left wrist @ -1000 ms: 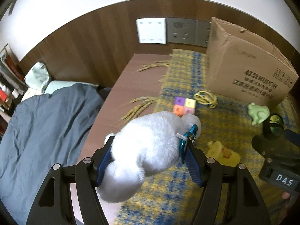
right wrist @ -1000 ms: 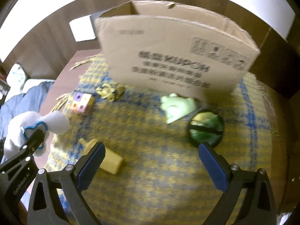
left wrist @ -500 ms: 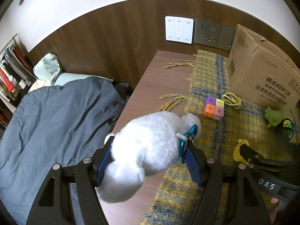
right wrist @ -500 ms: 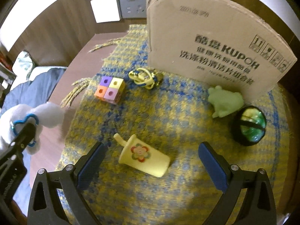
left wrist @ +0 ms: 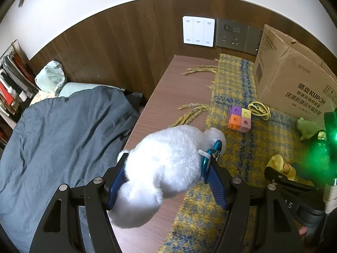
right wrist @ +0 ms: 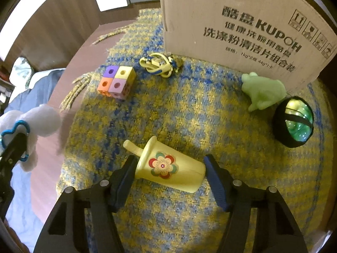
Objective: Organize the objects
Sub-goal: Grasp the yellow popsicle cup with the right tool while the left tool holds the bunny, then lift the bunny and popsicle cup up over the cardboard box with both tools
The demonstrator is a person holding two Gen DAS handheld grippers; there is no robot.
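My left gripper [left wrist: 166, 181] is shut on a white plush toy [left wrist: 166, 164] with a blue carabiner clip [left wrist: 212, 151], held above the table's left edge. The plush also shows at the left in the right wrist view [right wrist: 40, 120]. My right gripper [right wrist: 170, 179] is low over the yellow-blue mat [right wrist: 189, 109]. Its jaws stand on either side of a yellow toy cup [right wrist: 168, 168] with a flower print that lies on its side. The pads [right wrist: 124, 175] look close to the cup or touching it.
A cardboard box [right wrist: 242, 25] stands at the back of the mat. In front of it lie a coloured cube block [right wrist: 115, 80], a yellow cord bundle [right wrist: 160, 64], a green frog figure [right wrist: 261, 89] and a black-strapped green ball [right wrist: 294, 122]. A bed with a grey blanket [left wrist: 63, 139] is left of the table.
My right gripper has come down and forward over the yellow cup and its jaws have narrowed around it. My left gripper has drawn back to the left with the plush.
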